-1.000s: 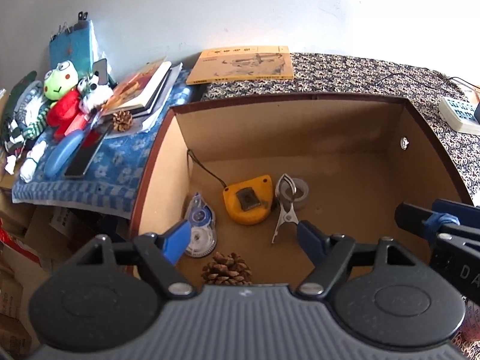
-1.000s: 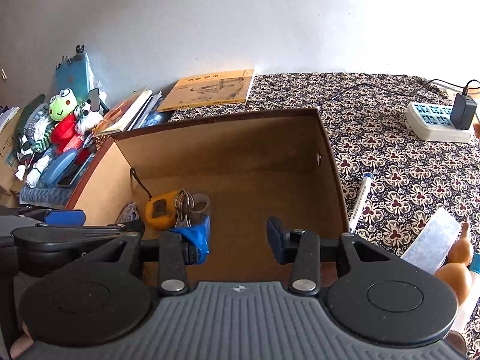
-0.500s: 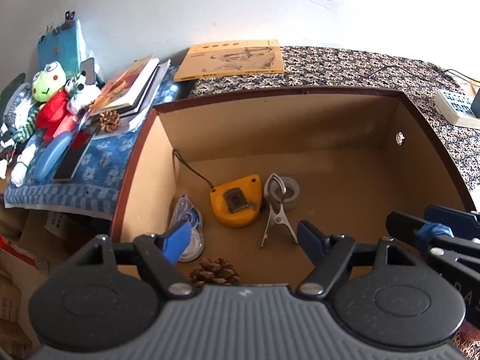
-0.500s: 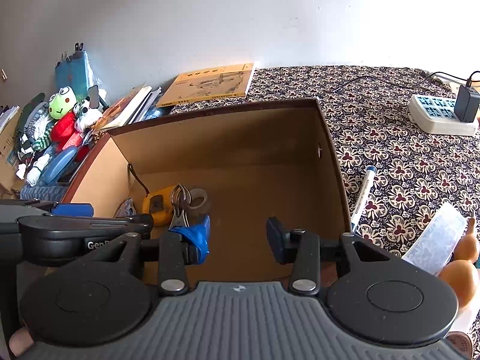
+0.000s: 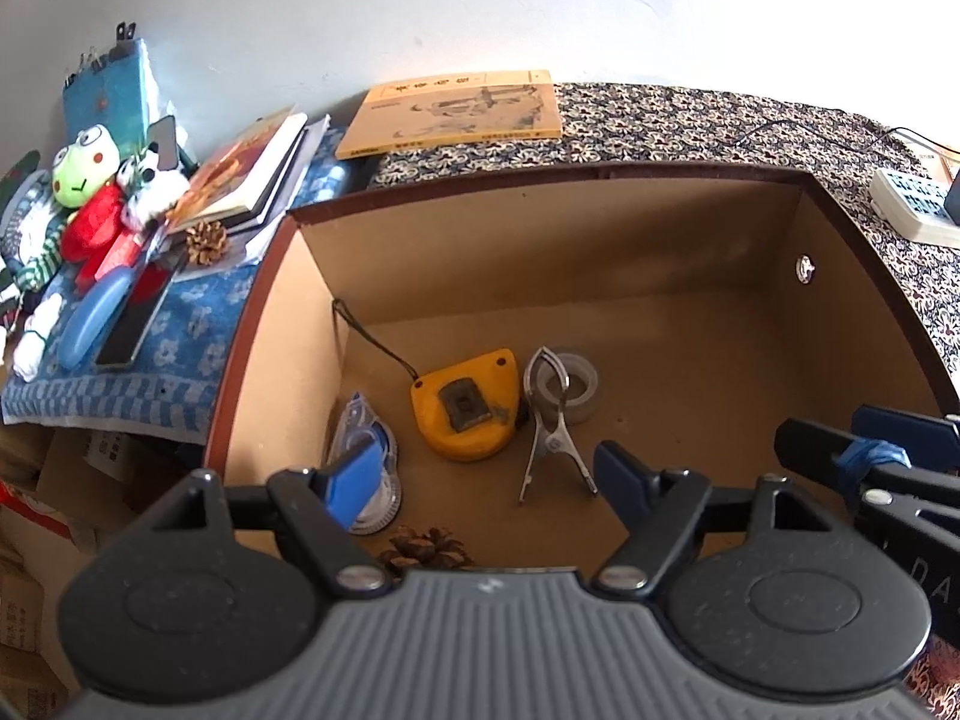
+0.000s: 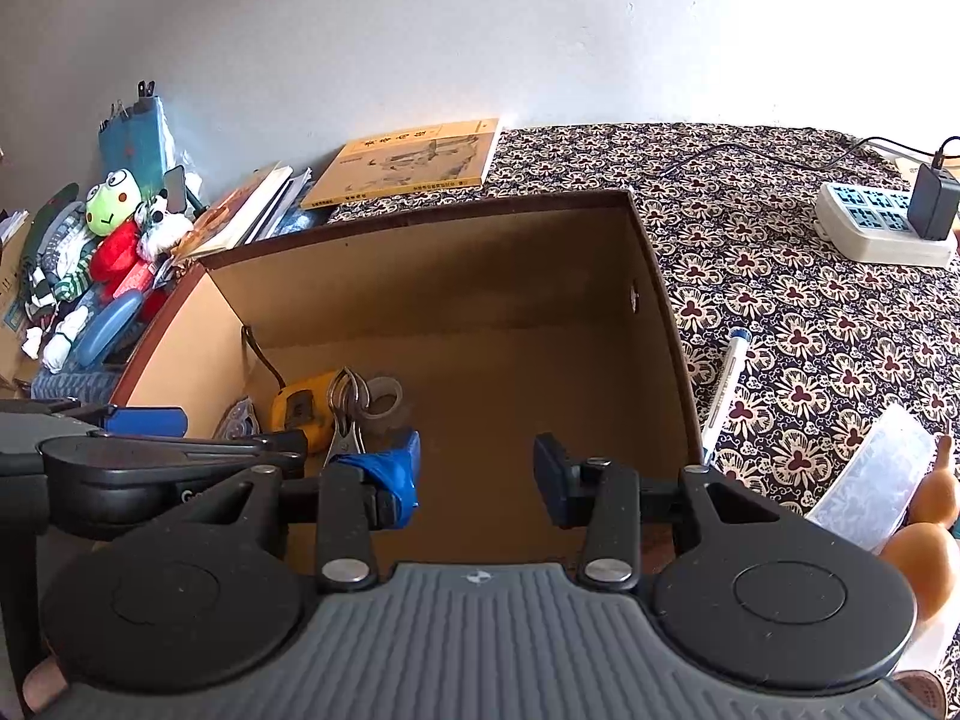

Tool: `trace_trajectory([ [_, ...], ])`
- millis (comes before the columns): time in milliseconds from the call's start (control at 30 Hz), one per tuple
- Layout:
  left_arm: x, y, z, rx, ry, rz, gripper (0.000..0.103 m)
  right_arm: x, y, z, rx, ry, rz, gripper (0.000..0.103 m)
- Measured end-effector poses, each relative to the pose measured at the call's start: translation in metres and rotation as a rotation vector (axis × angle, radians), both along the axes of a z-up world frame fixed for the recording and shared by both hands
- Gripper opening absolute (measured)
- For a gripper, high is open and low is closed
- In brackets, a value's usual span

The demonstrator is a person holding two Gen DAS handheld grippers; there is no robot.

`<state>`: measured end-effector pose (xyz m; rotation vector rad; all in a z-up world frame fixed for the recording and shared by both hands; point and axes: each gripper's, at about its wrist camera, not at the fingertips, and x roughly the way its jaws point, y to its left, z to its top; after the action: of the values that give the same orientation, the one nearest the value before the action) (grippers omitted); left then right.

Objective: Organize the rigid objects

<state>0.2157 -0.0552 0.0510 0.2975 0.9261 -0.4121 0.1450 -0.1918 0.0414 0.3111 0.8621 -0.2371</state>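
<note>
An open brown box [image 5: 540, 180] [image 6: 420, 213] holds a yellow tape measure [image 5: 465, 405], a metal clip [image 5: 549, 435], a clear tape roll [image 5: 573, 384], a correction tape dispenser [image 5: 363, 438] and a pine cone [image 5: 426, 549]. My left gripper [image 5: 486, 480] is open and empty above the box's near left part. My right gripper [image 6: 477, 471] is open and empty above the box's near edge, to the right of the left one. A white pen [image 6: 726, 387] lies on the patterned cloth just right of the box. A second pine cone [image 5: 207, 243] lies on the books at left.
Left of the box are stacked books [image 5: 252, 174], plush toys [image 5: 90, 198] and a blue case [image 5: 90, 324] on a blue cloth. A yellow book [image 5: 456, 111] lies behind the box. A power strip [image 6: 882, 225], a clear plastic piece [image 6: 870, 489] and gourds [image 6: 930, 552] lie at right.
Both grippers have risen and drawn back a little from the box, so more of it shows. Both stay open. The objects in the box have not moved.
</note>
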Motion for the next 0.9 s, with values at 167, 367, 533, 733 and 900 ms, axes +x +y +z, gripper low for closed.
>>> trace_trajectory([
  [167,0.0022,-0.0019,-0.0031,0.002,0.008,-0.003,0.078,0.0016,-0.0021,-0.0011,0.002,0.004,-0.004,0.025],
  [367,0.0053,-0.0023,-0.0046,-0.002,0.012,-0.004,0.078,0.0032,-0.0036,-0.0018,0.007,-0.001,-0.004,0.025],
  [533,0.0063,-0.0019,-0.0047,0.0,0.009,-0.004,0.078,0.0039,-0.0019,-0.0017,0.008,-0.004,0.003,0.025],
  [733,0.0075,-0.0025,-0.0053,0.002,0.015,-0.008,0.078,0.0044,-0.002,-0.0021,0.009,-0.003,0.001,0.025],
  [900,0.0084,-0.0028,-0.0063,0.004,0.011,-0.009,0.078,0.0047,-0.0026,-0.0026,0.011,-0.001,-0.001,0.025],
])
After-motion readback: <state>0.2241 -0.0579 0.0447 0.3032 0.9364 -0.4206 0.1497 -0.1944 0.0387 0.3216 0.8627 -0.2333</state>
